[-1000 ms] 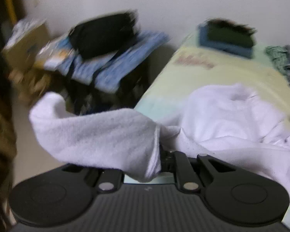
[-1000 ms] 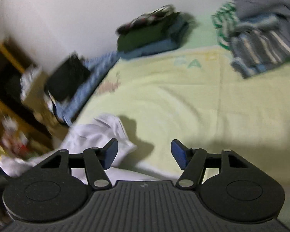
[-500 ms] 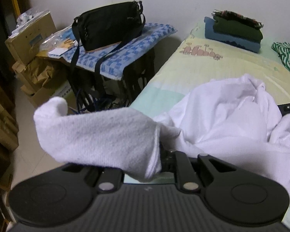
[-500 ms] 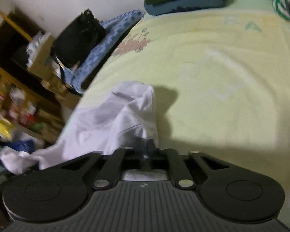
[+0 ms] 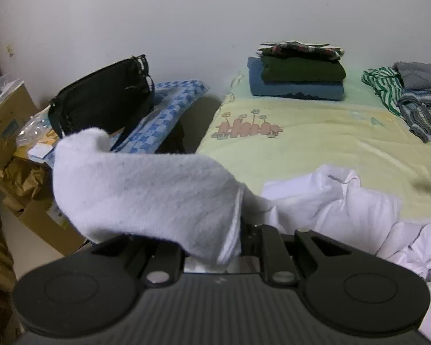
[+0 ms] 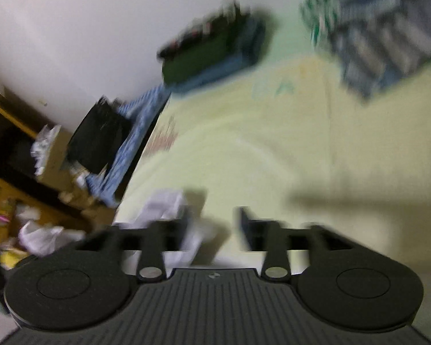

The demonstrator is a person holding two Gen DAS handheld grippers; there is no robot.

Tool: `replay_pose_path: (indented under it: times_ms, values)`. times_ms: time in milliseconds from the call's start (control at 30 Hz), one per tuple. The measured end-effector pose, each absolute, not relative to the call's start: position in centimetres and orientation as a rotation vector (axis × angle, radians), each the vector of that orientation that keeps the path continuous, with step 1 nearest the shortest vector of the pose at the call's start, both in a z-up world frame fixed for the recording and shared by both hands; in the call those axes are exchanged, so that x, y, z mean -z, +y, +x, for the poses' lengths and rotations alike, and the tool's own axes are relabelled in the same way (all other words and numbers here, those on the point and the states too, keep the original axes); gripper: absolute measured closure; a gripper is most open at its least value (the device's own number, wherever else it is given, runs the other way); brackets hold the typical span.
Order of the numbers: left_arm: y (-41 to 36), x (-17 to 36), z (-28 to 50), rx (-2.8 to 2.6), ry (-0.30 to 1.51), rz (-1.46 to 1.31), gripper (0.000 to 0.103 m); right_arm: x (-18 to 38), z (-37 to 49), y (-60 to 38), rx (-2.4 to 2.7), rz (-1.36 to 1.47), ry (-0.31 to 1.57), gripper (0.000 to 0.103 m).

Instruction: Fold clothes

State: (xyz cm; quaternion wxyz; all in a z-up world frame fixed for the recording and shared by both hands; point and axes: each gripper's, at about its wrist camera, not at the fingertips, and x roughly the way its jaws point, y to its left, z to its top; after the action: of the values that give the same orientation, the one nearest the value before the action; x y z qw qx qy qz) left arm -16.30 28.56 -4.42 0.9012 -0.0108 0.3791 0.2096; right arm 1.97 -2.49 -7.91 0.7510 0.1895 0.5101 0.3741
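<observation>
A white garment lies crumpled on the near part of a pale yellow bed, spreading from the centre of the left wrist view toward four o'clock. One thick end of it, a sleeve or corner, is pinched in the left gripper, whose fingers are closed tight on the cloth; the loose end flops over the left finger and sticks out toward nine o'clock, past the bed's edge. In the right wrist view, which is blurred by motion, the right gripper is above the bed with its jaws opening. A fold of the white garment lies just beside and below its left finger, at about seven o'clock, but nothing seems pressed between the pads. Farther off, at twelve o'clock in the left view, a neat stack of folded clothes sits by the wall, and a loose heap of striped clothes lies at two o'clock. A black bag rests on a blue checked cloth at ten o'clock, with cardboard boxes at nine. The step in hand looks like the start of spreading the garment flat before folding. The next move likely calls for the right gripper to find and pinch a matching corner, so the two can pull the cloth taut and lay it smooth on the bed.
</observation>
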Motion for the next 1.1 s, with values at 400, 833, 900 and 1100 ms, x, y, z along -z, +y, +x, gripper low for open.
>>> replay_pose_path:
  times_ms: [400,833,900,1100]
  values:
    - [30.1,5.7,-18.7,-0.492,0.823,-0.081,0.086,11.1,-0.4,6.2,-0.859,0.323,1.112,0.089]
    - [28.0,3.5,-10.5,-0.268,0.705,-0.033,0.086,3.0,-0.4,-7.1,-0.483,0.33,0.668,0.096]
    - [27.0,3.2,-8.4,-0.224,0.684,0.009,0.086,2.5,0.3,-9.3,-0.389,0.327,0.631,0.096]
    - [23.7,3.9,-0.2,-0.088,0.687,0.098,0.086,2.0,2.4,-14.8,-0.148,0.323,0.57,0.096]
